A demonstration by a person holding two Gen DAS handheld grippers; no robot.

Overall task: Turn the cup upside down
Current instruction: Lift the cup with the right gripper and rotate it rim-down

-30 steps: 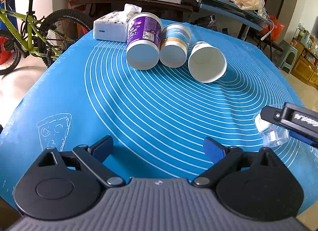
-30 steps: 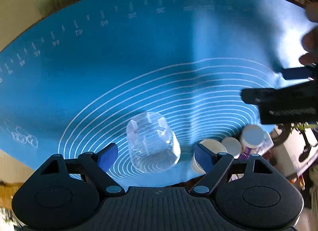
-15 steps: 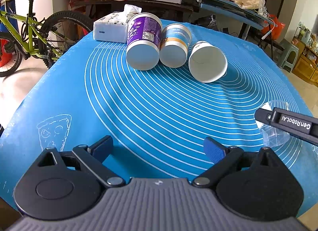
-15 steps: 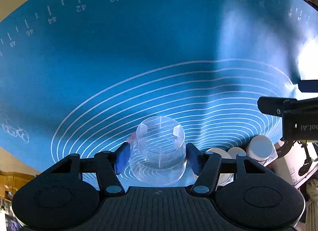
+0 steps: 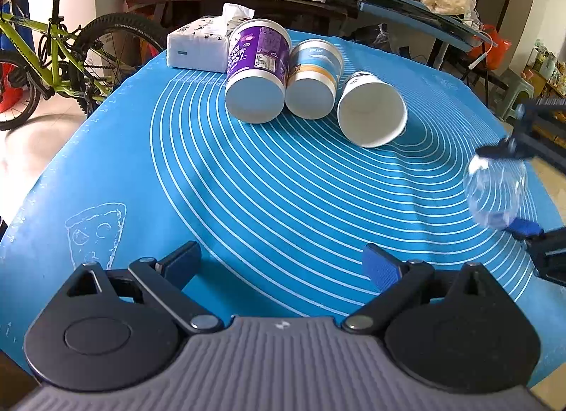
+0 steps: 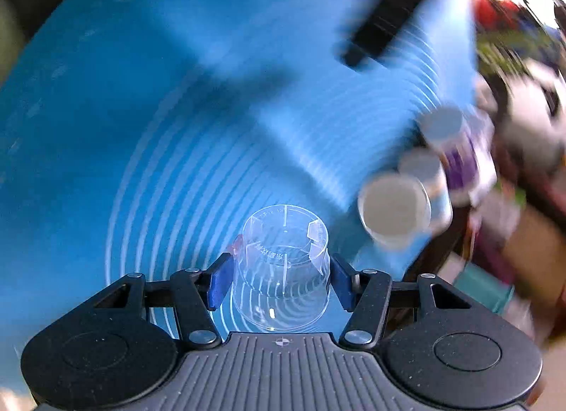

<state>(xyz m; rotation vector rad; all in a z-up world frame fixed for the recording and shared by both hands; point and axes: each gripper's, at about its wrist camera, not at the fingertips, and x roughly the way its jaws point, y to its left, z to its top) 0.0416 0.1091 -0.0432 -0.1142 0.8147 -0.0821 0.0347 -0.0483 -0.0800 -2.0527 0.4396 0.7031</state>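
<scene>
A clear plastic cup [image 6: 283, 269] sits between the blue pads of my right gripper [image 6: 279, 280], which is shut on it, the cup's base pointing away from the camera. In the left wrist view the same cup [image 5: 495, 191] hangs at the right edge, lifted off the blue mat [image 5: 283, 181] and tilted, with my right gripper's fingers [image 5: 527, 228] on either side of it. My left gripper [image 5: 283, 262] is open and empty, low over the near part of the mat.
Three paper cups lie on their sides at the back of the mat: a purple one [image 5: 256, 71], a blue and orange one [image 5: 313, 80] and a white one [image 5: 371, 110]. A tissue pack [image 5: 201, 43] lies behind them. A bicycle [image 5: 53, 57] stands to the left.
My right gripper closed on the clear cup, lifted it off the mat and is turning fast; its view is blurred. The left gripper has not moved.
</scene>
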